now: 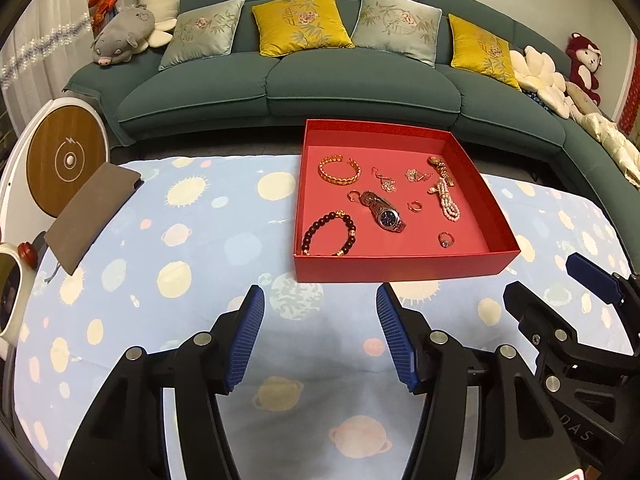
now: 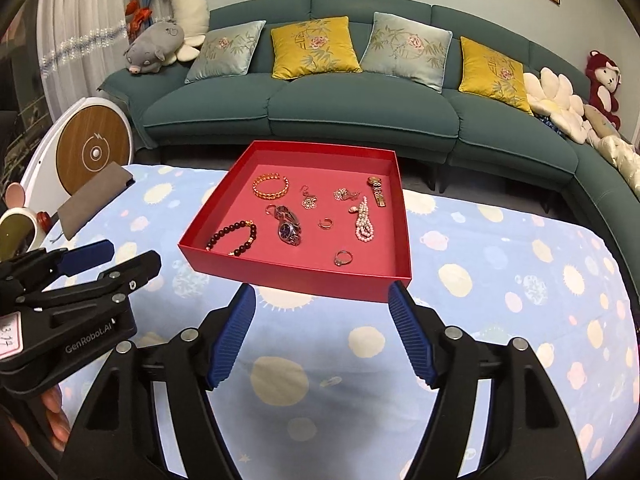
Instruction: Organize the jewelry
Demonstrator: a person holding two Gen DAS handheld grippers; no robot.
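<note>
A red tray (image 1: 400, 268) (image 2: 288, 276) sits on the planet-print cloth. In it lie a gold bangle (image 1: 339, 170) (image 2: 271, 186), a dark bead bracelet (image 1: 329, 234) (image 2: 232, 237), a blue-faced watch (image 1: 384, 213) (image 2: 289, 226), a small gold watch (image 1: 441, 170) (image 2: 377, 191), a pearl strand (image 1: 447, 202) (image 2: 363, 224), rings (image 1: 446, 239) (image 2: 343, 258) and earrings (image 1: 384, 182). My left gripper (image 1: 320, 300) (image 2: 120, 258) is open and empty, just before the tray's near wall. My right gripper (image 2: 322, 300) (image 1: 560, 276) is open and empty, near the tray's front edge.
A grey-brown pouch (image 1: 90, 216) (image 2: 94, 204) lies at the cloth's far left. A white round device with a wooden disc (image 1: 66, 160) (image 2: 94, 150) stands beyond it. A teal sofa (image 1: 360, 88) with cushions and plush toys runs behind the table.
</note>
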